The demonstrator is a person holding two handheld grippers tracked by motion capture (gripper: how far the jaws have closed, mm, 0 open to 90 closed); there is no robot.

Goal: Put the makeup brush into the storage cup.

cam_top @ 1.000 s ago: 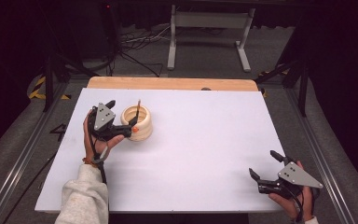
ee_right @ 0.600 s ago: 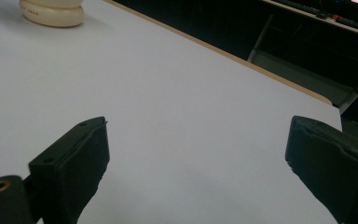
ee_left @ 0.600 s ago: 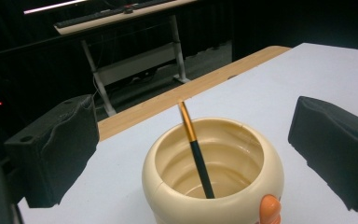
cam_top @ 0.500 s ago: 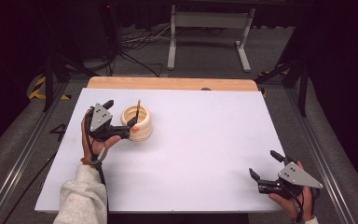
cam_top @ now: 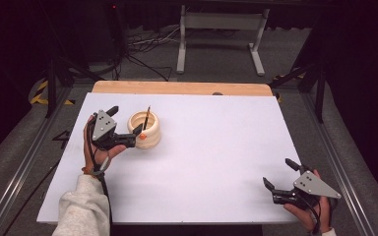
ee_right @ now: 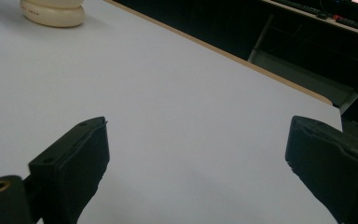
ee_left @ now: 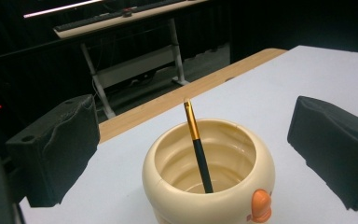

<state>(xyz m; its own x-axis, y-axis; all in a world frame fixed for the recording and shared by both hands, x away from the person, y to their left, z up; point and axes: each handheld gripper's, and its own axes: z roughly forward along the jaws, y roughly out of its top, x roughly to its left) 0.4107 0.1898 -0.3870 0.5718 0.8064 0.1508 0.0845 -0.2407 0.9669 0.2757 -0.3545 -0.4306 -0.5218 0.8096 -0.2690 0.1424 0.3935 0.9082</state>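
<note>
dark room, grey floor [cam_top: 216,59], metal stand [cam_top: 221,22]

The pot [cam_top: 144,130] stands on the table [cam_top: 216,147], in its left half and toward the far side. A brush [ee_left: 197,145] stands in the pot, leaning against its rim. The left gripper [cam_top: 128,123] sits just left of the pot, jaws spread to either side of it. The right gripper [cam_top: 280,179] lies near the table's front right corner, well apart from the pot.
</note>
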